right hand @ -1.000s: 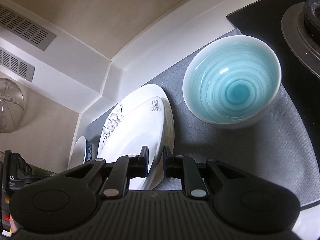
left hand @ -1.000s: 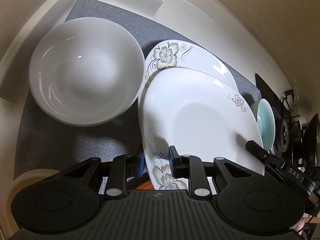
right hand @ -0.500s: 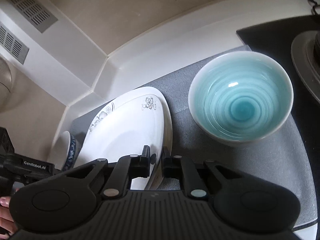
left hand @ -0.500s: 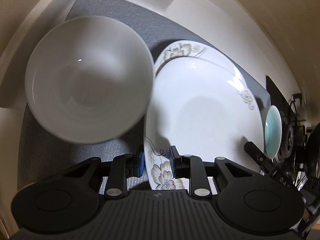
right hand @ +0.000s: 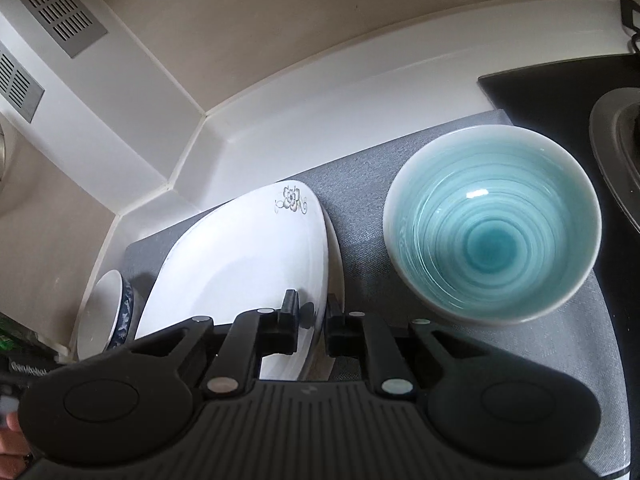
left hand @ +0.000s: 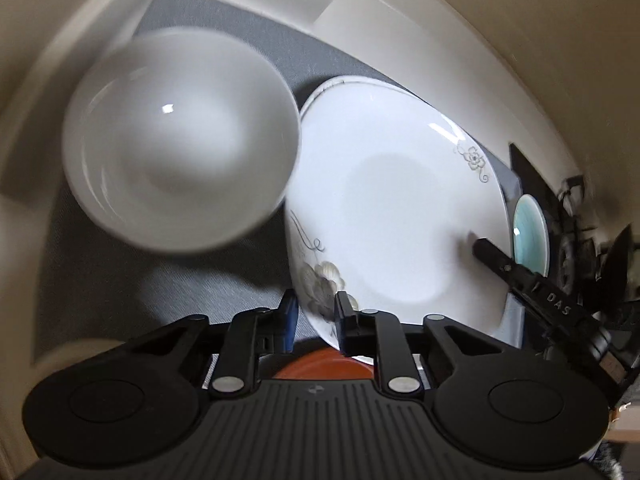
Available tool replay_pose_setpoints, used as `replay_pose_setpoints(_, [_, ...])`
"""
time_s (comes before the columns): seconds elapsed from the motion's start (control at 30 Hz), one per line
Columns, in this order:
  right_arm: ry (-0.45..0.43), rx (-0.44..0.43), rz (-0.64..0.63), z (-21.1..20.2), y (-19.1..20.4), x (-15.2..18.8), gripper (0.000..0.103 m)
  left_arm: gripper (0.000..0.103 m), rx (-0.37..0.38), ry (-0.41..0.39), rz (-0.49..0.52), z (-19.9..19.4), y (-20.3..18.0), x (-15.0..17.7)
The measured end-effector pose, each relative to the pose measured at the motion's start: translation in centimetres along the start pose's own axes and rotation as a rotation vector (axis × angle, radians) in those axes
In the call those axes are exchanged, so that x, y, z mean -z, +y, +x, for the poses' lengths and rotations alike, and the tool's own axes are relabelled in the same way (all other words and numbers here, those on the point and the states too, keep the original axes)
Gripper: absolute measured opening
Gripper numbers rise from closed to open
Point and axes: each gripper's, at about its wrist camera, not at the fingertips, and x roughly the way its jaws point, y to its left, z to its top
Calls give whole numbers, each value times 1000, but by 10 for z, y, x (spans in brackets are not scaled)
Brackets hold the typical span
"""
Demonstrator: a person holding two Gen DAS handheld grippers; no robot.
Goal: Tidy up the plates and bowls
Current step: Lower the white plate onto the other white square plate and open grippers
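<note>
Both grippers hold one white flowered plate (left hand: 396, 216) by opposite rims. My left gripper (left hand: 314, 314) is shut on its near rim by the grey flower. My right gripper (right hand: 312, 316) is shut on the other rim of the plate (right hand: 240, 268); its finger shows in the left wrist view (left hand: 504, 266). A second flowered plate (right hand: 338, 272) lies under it on the grey mat (right hand: 360, 184), showing only as a thin edge. A white bowl (left hand: 180, 140) stands left of the plate. A turquoise bowl (right hand: 492, 232) stands right of it.
A blue-patterned white bowl (right hand: 110, 308) sits at the mat's left end. A black stove top (right hand: 560, 92) with a burner borders the mat on the right. A white backsplash ledge (right hand: 320, 120) runs behind. An orange-red dish (left hand: 324, 364) shows under the left gripper.
The held plate has come down over the lower plate and now covers it almost fully. The left wrist view has shifted and blurred; the white bowl looks closer to the plate.
</note>
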Motion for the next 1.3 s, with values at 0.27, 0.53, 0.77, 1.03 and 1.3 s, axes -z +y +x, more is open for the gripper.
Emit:
replay_pose_setpoints(0.27, [125,-10,70,-1,-4,-17,17,16,34,-2,-78,-2,11,1])
replay_pose_setpoints(0.53, [148,75,-1,-4,17,-13,18,15,24,4,-86,-7,12,-3])
replay_pose_setpoints(0.77, [108,94,-3,0,18,-15,18,15,8,40,-90,-3,6,-11])
replay_pose_setpoints(1.03, [169,69,38,-1,14,-21,21,15,27,85,-84,1,11,-20])
replay_pose_setpoints(1.3, [184,107,-157,-9,45,-22,47,13,66,98,-111,5,20,-23])
